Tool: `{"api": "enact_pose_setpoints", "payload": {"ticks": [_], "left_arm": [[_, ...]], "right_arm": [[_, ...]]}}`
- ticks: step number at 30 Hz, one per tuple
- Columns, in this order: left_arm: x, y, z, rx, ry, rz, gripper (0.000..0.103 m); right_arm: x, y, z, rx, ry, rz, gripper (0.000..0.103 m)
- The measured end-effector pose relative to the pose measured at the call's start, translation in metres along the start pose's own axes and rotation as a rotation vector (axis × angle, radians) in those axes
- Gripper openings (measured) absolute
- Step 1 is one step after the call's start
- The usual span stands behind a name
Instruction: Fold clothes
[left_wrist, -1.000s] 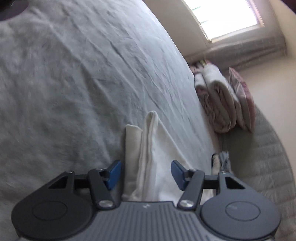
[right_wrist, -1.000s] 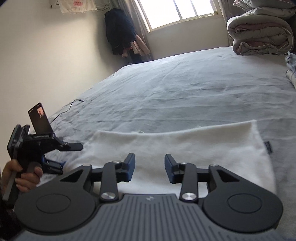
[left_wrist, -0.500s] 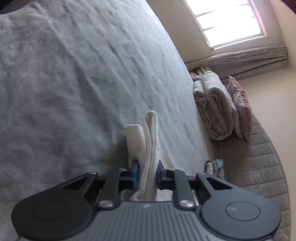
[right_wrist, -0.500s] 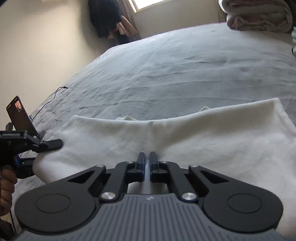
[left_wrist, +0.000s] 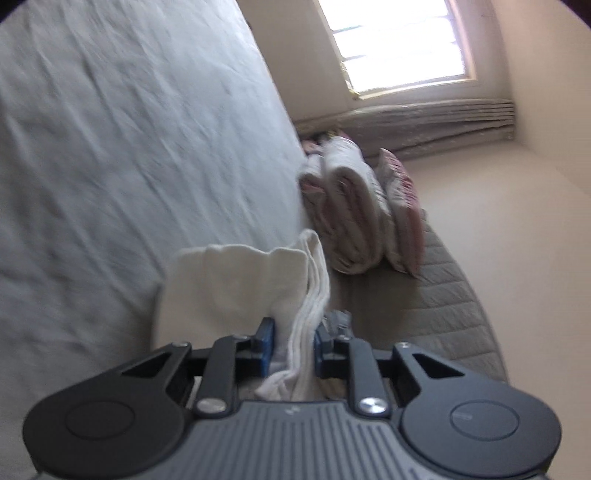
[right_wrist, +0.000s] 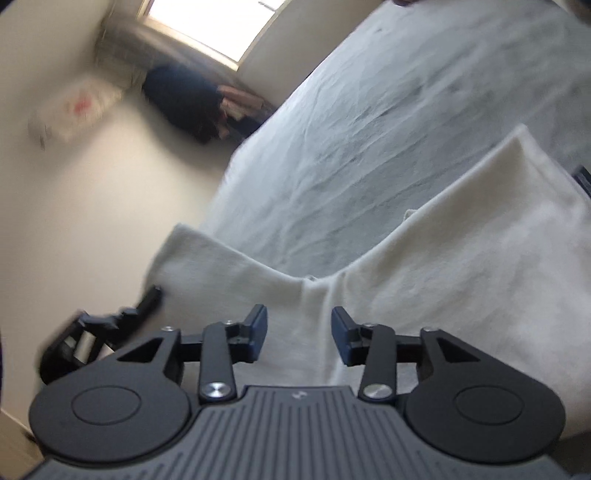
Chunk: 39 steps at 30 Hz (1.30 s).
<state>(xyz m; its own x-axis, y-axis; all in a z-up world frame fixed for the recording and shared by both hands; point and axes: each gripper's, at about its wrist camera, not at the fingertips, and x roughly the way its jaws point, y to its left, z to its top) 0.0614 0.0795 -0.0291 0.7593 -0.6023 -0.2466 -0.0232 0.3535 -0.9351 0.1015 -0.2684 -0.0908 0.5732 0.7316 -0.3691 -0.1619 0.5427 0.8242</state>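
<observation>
A white garment (left_wrist: 236, 288) lies on the grey bed sheet (left_wrist: 129, 129), and its layered edge is bunched and raised off the bed. My left gripper (left_wrist: 291, 343) is shut on that edge; its jaws are easing open with the cloth still pressed between the blue pads. In the right wrist view the same white garment (right_wrist: 461, 258) spreads to the right. My right gripper (right_wrist: 299, 332) is opening over it. A ridge of cloth runs up between its pads, which stand clear of it. The left gripper's black body (right_wrist: 110, 325) shows at the lower left, at the garment's corner.
Folded pink-and-white quilts (left_wrist: 351, 206) and a pillow (left_wrist: 400, 192) sit on the bed under the window (left_wrist: 399, 44). A quilted beige cover (left_wrist: 443, 295) lies to the right. Dark clothes (right_wrist: 184, 99) hang in the far corner. The bed's edge (right_wrist: 229, 177) meets the wall.
My left gripper closed on the garment's edge and lifted it, bunching the cloth. My right gripper shut at the garment, then opened again and rolled, so its view now tilts.
</observation>
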Motion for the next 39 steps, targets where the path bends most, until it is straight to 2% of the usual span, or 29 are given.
{"api": "enact_pose_setpoints", "payload": {"ticks": [1,6,8,13,17,18,19,20,23,29,35,36,38,39], "left_arm": [[0.005,0.000,-0.005,-0.002,0.012,-0.019,0.023],[0.029,0.005,-0.026,-0.010,0.084,-0.102,0.032],[0.034,0.008,-0.031,-0.028,0.113,-0.144,0.038],[0.042,0.015,-0.036,-0.085,0.181,-0.238,0.040],[0.038,0.016,-0.035,-0.070,0.166,-0.196,0.039],[0.036,0.017,-0.035,-0.069,0.159,-0.189,0.035],[0.034,0.020,-0.034,-0.071,0.154,-0.192,0.021],[0.035,0.021,-0.034,-0.068,0.153,-0.184,0.016],[0.035,0.027,-0.038,-0.035,0.159,-0.099,0.010],[0.042,0.031,-0.050,0.028,0.197,-0.021,0.008],[0.056,0.034,-0.061,0.075,0.272,0.013,0.008],[0.055,0.033,-0.062,0.088,0.283,0.020,0.008],[0.054,0.031,-0.062,0.098,0.293,0.019,0.008],[0.052,0.029,-0.059,0.108,0.284,0.012,0.008]], "right_arm": [[-0.005,-0.005,0.003,0.041,-0.008,0.017,0.054],[-0.031,-0.024,0.012,0.196,-0.065,0.083,0.057],[-0.043,-0.031,0.017,0.239,-0.090,0.093,0.060],[-0.071,-0.048,0.022,0.320,-0.129,0.084,0.060],[-0.087,-0.056,0.016,0.384,-0.141,0.117,0.060],[-0.089,-0.055,0.016,0.383,-0.141,0.118,0.060],[-0.091,-0.053,0.016,0.382,-0.142,0.120,0.060],[-0.092,-0.052,0.016,0.375,-0.142,0.116,0.061],[-0.085,-0.046,0.016,0.346,-0.128,0.075,0.061],[-0.061,-0.034,0.020,0.282,-0.122,0.001,0.061],[-0.031,-0.033,0.023,0.262,-0.105,-0.059,0.062],[-0.028,-0.031,0.021,0.239,-0.102,-0.078,0.058],[-0.023,-0.027,0.017,0.180,-0.100,-0.109,0.026],[-0.022,-0.024,0.015,0.154,-0.108,-0.107,0.026]]}}
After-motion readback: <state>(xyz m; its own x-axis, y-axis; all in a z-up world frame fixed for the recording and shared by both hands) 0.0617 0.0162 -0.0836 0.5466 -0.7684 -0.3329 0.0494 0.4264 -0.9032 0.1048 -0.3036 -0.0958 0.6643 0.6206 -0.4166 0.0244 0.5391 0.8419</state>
